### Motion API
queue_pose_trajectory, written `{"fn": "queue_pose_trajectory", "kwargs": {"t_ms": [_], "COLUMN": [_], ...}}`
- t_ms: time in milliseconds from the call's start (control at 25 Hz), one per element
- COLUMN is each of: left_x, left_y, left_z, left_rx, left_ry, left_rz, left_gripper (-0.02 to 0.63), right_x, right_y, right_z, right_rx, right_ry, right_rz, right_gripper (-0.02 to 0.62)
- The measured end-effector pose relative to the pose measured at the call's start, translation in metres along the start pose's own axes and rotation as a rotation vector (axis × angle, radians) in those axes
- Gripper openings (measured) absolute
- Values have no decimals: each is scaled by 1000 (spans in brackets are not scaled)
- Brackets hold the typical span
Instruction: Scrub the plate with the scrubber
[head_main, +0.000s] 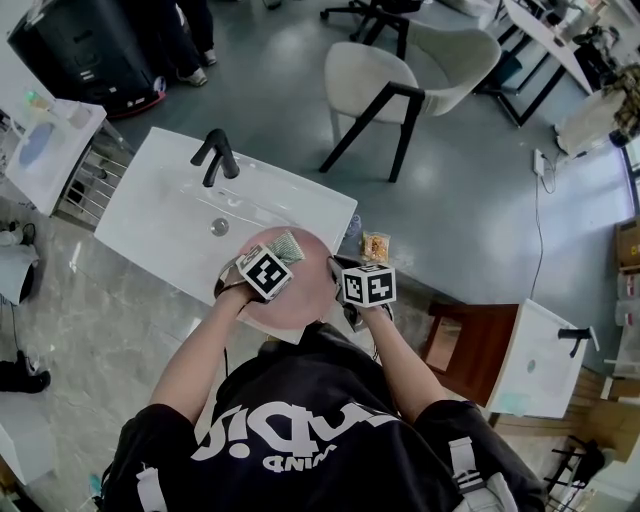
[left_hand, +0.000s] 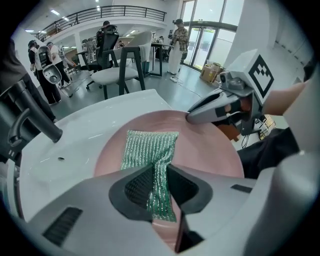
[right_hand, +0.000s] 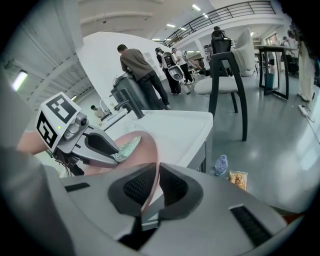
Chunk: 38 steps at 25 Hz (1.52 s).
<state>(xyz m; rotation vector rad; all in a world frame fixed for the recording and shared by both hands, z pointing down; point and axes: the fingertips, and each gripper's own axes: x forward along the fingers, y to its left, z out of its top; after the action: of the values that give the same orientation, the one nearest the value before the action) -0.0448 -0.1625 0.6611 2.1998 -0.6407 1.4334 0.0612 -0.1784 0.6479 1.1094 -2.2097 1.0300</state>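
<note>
A round pink plate (head_main: 308, 290) is held over the front right corner of a white sink (head_main: 165, 215). A green mesh scrubber (head_main: 287, 246) lies flat on the plate's face. My left gripper (head_main: 288, 260) is shut on the scrubber's near end, seen as scrubber (left_hand: 150, 147) pinched between the jaws of the left gripper (left_hand: 160, 172) over the plate (left_hand: 210, 150). My right gripper (head_main: 336, 268) is shut on the plate's right rim; in the right gripper view the plate (right_hand: 142, 150) stands edge-on between the jaws of the right gripper (right_hand: 156, 175).
A black faucet (head_main: 215, 155) rises at the sink's back. A water bottle (head_main: 352, 232) and a snack packet (head_main: 376, 246) lie on the floor right of the sink. A white chair (head_main: 400, 70) stands beyond. People stand in the background.
</note>
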Motion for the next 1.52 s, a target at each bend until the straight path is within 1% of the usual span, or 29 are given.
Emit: {"fn": "queue_pose_trajectory", "kwargs": {"t_ms": [200, 320, 600, 760, 1000, 1200, 1520], "left_x": [-3, -5, -16, -20, -22, -25, -28], "left_y": [5, -1, -14, -25, -37, -49, -72], "left_z": [-15, -18, -30, -39, -48, -53, -60], "left_rx": [-30, -36, -75, -79, -112, -160, -145], "left_ry": [35, 63, 131, 157, 164, 166, 223], "left_rz": [4, -12, -86, -125, -166, -243, -338], "left_gripper": [95, 95, 95, 95, 95, 95, 95], "right_x": [-1, -2, -4, -5, -6, -7, -8], "right_y": [-1, 0, 5, 6, 5, 7, 8], "right_z": [-1, -3, -7, -8, -9, -11, -11], "right_rx": [-2, -13, -18, -14, -4, -6, 12], "right_ry": [-5, -6, -16, -33, -44, -44, -53], "right_rz": [-7, -18, -38, -53, -65, -64, -80], "right_gripper": [37, 35, 29, 28, 28, 28, 29]}}
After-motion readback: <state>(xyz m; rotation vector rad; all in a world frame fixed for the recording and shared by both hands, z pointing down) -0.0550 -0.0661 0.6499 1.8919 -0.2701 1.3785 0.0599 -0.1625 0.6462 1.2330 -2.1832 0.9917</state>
